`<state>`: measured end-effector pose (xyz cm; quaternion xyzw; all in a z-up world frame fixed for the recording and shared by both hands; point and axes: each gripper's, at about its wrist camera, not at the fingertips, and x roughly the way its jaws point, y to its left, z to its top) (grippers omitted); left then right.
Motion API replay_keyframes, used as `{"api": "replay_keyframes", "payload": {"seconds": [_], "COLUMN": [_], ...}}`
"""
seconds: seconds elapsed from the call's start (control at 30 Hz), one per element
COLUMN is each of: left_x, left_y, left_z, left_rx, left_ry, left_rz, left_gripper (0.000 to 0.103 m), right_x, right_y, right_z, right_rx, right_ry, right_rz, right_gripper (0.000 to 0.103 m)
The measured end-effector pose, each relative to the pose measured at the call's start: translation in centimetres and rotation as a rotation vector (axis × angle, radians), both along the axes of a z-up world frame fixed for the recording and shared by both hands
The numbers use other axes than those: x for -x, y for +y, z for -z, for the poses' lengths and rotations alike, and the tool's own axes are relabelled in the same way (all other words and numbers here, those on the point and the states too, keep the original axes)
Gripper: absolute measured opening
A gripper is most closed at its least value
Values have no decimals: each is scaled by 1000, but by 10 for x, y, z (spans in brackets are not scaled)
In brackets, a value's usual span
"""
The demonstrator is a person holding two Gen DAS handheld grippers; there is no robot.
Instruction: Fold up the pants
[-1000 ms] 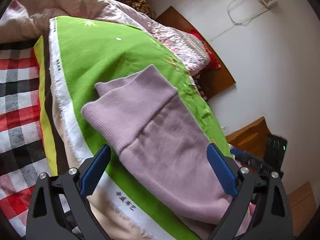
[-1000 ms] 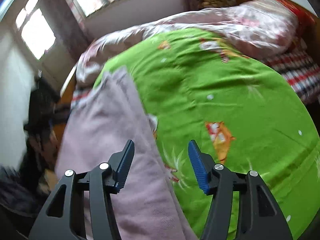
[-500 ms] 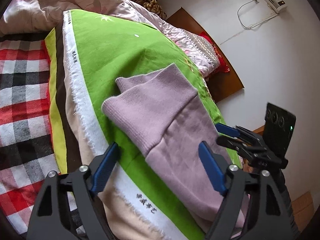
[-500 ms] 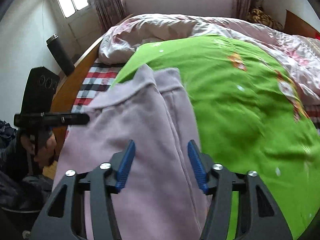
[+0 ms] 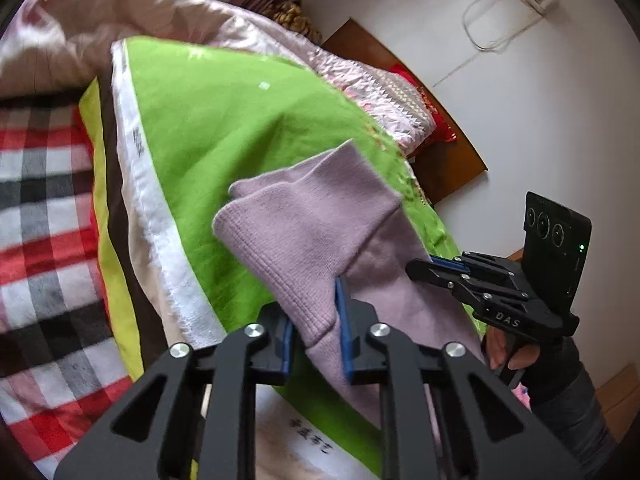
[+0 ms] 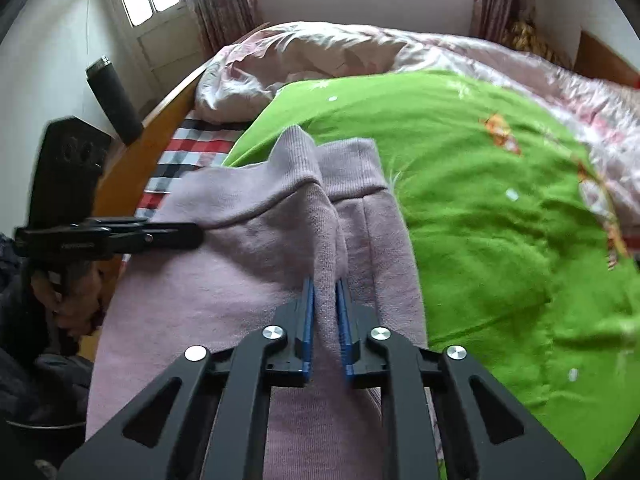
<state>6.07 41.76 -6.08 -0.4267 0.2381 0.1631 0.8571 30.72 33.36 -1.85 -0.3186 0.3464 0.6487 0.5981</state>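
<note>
Lilac pants (image 5: 316,224) with a ribbed cuff lie on a green blanket (image 5: 224,120). My left gripper (image 5: 316,332) is shut on the near edge of the ribbed cuff. My right gripper (image 6: 325,320) is shut on a raised fold of the pants (image 6: 256,264) farther along the leg. In the left wrist view the right gripper (image 5: 432,270) shows at the right, pinching the fabric. In the right wrist view the left gripper (image 6: 192,234) shows at the left, at the cuff seam.
The green blanket (image 6: 480,200) covers the bed, with a pink quilt (image 6: 360,52) bunched behind it. A red plaid sheet (image 5: 44,220) lies at the bed's side. A wooden bed frame (image 6: 132,164) and a dark flask (image 6: 114,100) stand at the left.
Both grippers were open above the pants and have closed on the fabric. The left took the ribbed cuff's edge; the right pinched up a fold of the leg.
</note>
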Motion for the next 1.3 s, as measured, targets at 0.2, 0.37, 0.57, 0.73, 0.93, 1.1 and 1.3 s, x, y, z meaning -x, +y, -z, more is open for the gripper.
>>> {"api": "replay_keyframes", "payload": {"seconds": [0.2,0.37,0.57,0.73,0.93,1.1,1.3], "left_x": [-21,-61,-54,-30,-35,-45,-49], "left_y": [-6,17,36,36,15,22,24], "left_z": [-49,-35,-9,-13,-37,-31,-9], "left_rx": [-216,-187,-77,-123,-244,-135,-43], "left_ry": [-7,93,67,201,170,147,163], "left_rz": [67,139,109,-49,-29,-15,15], "left_gripper": [16,19,47,77,73,73,72], "right_x": [-1,-30,-39,-47,-47,-48,-41], "right_y": [-10,1,13,10,8,6,-9], "right_z": [-40,-38,5,2,8,7,-15], "right_rx": [-119,-105,-27,-47,-59,-61,-67], "right_ry": [-65,-17,16,75,87,97,78], "right_rz": [75,171,237,255,282,287,260], "right_gripper": [10,10,11,12,13,13,47]}}
